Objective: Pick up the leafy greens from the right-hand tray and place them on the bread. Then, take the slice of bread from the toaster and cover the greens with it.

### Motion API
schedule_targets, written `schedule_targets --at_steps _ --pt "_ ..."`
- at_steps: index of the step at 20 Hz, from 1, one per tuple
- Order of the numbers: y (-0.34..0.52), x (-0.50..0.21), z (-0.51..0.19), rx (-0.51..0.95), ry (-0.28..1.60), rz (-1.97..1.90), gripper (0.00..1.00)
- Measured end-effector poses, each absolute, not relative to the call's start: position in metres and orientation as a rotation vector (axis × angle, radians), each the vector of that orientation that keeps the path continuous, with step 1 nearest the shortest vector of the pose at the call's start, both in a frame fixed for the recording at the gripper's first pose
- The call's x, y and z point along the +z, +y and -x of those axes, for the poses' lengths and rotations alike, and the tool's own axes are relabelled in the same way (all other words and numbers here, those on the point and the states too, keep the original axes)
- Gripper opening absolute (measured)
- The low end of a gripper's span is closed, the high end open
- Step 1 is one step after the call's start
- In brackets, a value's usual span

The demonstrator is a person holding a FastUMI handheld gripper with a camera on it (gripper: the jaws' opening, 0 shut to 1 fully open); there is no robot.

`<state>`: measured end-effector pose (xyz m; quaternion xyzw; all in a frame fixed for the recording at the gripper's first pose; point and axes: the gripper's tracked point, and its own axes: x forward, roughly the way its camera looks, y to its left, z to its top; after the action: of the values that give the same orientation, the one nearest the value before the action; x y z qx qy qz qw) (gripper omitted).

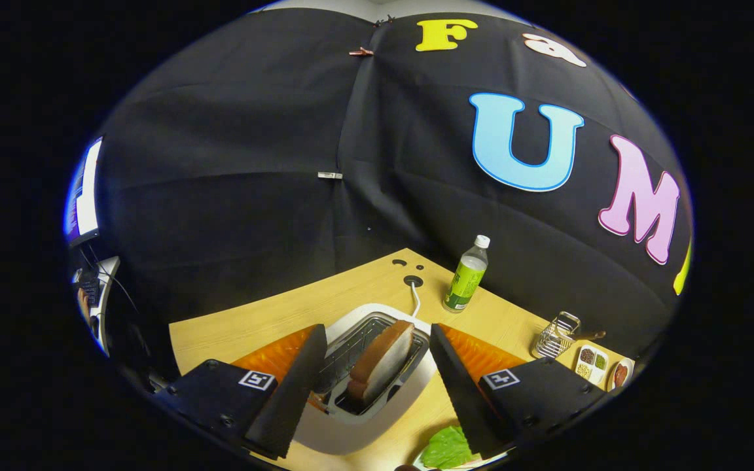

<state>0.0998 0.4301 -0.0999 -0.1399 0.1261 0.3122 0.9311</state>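
Observation:
A white toaster (341,428) stands on the wooden table (266,317), right below my gripper (377,332). A slice of bread (383,363) with a brown crust stands tilted in the toaster's slot, sticking up between my two fingers. The fingers are wide apart, one on each side of the slice, and neither touches it. A green leaf (446,448) lies just in front of the toaster, close under the right finger, on what looks like a white plate. What lies under the leaf is hidden.
A green bottle (465,278) with a white cap stands beyond the toaster, whose white cord (415,297) runs into a table hole. A small wire rack (555,335) and a white tray of seasonings (591,363) sit far right. A monitor (82,196) is at the left.

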Motion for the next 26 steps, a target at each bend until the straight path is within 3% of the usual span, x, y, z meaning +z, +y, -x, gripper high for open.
schedule_targets --at_steps 7,10,11,16,22,26 --pt "0.431 -0.136 -0.124 0.532 0.341 0.307 0.95" --pt "0.428 -0.138 -0.125 0.5 0.359 0.29 0.67" --pt "0.426 -0.139 -0.125 0.482 0.364 0.282 0.63" --pt "0.425 -0.143 -0.116 0.475 0.421 0.239 0.23" --pt "0.422 -0.132 -0.113 0.503 0.472 0.114 0.14" --pt "0.417 -0.104 -0.106 0.524 0.458 0.051 0.14"
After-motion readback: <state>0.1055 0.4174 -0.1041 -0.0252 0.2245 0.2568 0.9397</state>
